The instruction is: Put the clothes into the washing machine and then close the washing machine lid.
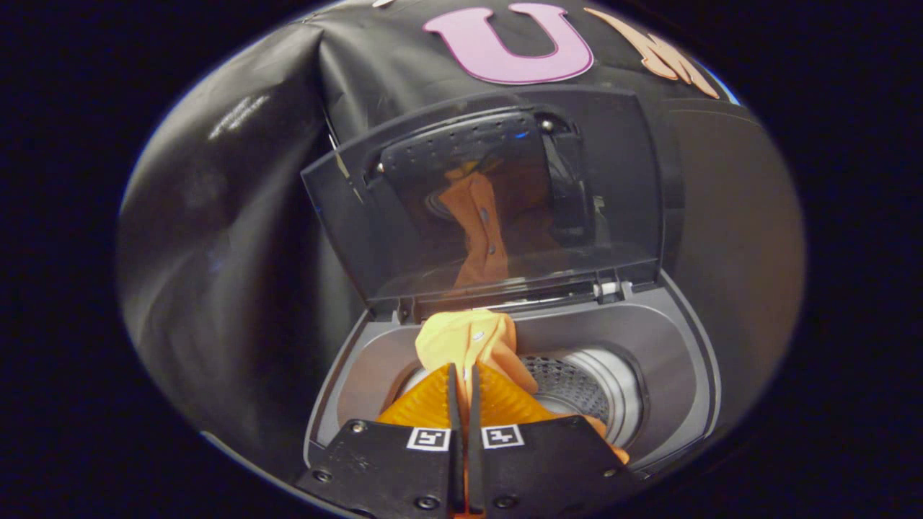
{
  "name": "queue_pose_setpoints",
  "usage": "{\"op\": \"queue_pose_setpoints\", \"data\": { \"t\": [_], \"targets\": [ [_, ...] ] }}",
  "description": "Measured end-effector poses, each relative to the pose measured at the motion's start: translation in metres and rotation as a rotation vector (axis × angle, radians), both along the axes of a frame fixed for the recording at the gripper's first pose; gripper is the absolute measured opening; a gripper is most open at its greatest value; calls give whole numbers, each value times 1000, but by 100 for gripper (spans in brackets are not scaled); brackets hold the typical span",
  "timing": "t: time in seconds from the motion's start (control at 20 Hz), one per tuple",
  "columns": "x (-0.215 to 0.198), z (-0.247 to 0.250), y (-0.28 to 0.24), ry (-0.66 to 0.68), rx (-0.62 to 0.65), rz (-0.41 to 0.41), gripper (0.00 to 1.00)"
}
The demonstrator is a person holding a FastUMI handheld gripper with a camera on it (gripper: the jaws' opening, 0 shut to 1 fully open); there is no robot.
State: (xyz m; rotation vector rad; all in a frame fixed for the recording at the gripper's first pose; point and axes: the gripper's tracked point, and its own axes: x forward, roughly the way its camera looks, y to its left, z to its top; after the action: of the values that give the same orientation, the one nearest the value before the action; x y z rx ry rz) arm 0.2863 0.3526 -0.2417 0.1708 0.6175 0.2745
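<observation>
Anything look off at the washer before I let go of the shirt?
Nothing looks damaged or spilled. The gripper is shut on the orange shirt, which bunches up above the drum opening rather than lying down inside it. The lid stands open and upright behind, mirroring the shirt.

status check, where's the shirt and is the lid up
Gripper shut on orange shirt, held over the drum. Shirt not yet dropped in. Lid up, propped open behind the drum. Nothing in the way.

Orange garment (467,340), grey washing machine (652,339), dark smoky see-through lid (404,216).
</observation>
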Motion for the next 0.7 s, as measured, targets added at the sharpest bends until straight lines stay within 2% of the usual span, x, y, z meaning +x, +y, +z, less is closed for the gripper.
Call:
{"op": "queue_pose_setpoints", "data": {
  "t": [0.35, 0.5, 0.7],
  "targets": [
    [-3, -39, -1, 93, -110, 14, 3],
    [-2, -35, -4, 97, -106, -11, 6],
    [-4, -35, -3, 101, -113, -2, 8]
  ]
}}
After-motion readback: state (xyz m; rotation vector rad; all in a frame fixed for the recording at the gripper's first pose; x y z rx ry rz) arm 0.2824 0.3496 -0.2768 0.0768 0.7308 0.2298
